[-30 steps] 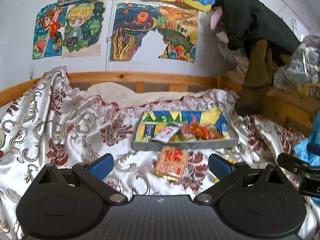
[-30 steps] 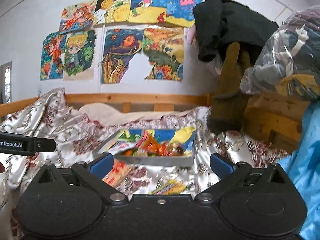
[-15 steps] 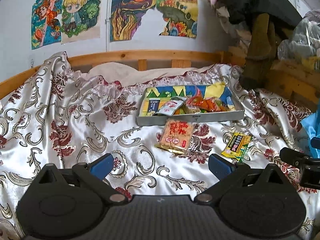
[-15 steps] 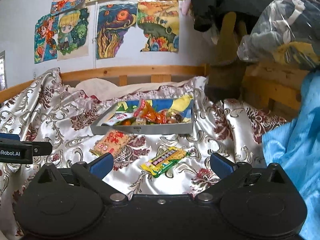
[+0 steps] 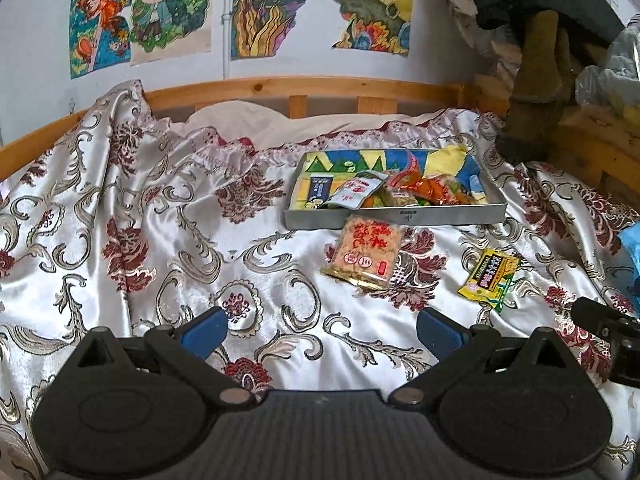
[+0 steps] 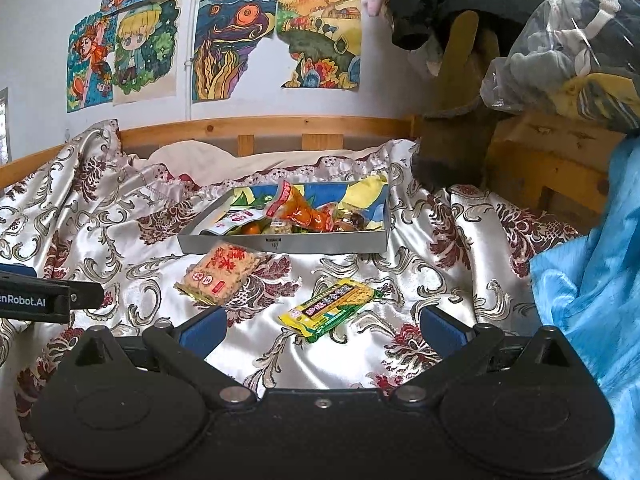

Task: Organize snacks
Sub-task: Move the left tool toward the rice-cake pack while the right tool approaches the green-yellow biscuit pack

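1. Left gripper – jaws wide apart and empty, poised above the satin bedspread.
2. Right gripper – jaws likewise wide and empty.
3. Grey tray – lies on the bed near the wooden rail, holding several snack packets.
4. Orange cracker packet – flat on the bedspread, just in front of the tray's near wall.
5. Yellow-green snack bar – on the bedspread to the right of the cracker packet, apart from it and from the tray.
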Tool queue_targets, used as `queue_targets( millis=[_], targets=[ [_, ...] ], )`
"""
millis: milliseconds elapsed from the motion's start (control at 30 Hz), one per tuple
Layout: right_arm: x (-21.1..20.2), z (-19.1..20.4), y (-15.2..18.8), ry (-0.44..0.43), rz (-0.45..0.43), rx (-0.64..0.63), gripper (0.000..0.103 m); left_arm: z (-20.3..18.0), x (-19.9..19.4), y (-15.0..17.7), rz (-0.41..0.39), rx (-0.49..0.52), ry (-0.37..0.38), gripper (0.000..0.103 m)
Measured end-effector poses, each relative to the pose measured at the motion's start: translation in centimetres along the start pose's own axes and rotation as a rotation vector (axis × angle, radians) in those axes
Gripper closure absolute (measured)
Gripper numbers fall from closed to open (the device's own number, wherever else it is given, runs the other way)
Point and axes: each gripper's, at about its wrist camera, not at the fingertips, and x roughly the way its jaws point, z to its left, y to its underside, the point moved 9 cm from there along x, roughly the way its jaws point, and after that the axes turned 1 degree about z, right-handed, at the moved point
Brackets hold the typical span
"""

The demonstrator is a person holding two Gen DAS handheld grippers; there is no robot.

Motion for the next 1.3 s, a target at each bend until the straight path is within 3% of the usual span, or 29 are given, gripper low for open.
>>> queue_targets(
  millis=[767,1300],
  targets=[
    [0.8,0.5,0.3,0.000,0.017,-0.011,0.001,-0.2,1.2,0.7,0.057,0.001,-0.016,0.000],
    [1.6,0.0,0.3,0.023,0.034,0.006,0.001,-1.1,2.9,0.0,0.080,-0.014,0.017,0.000]
  ],
)
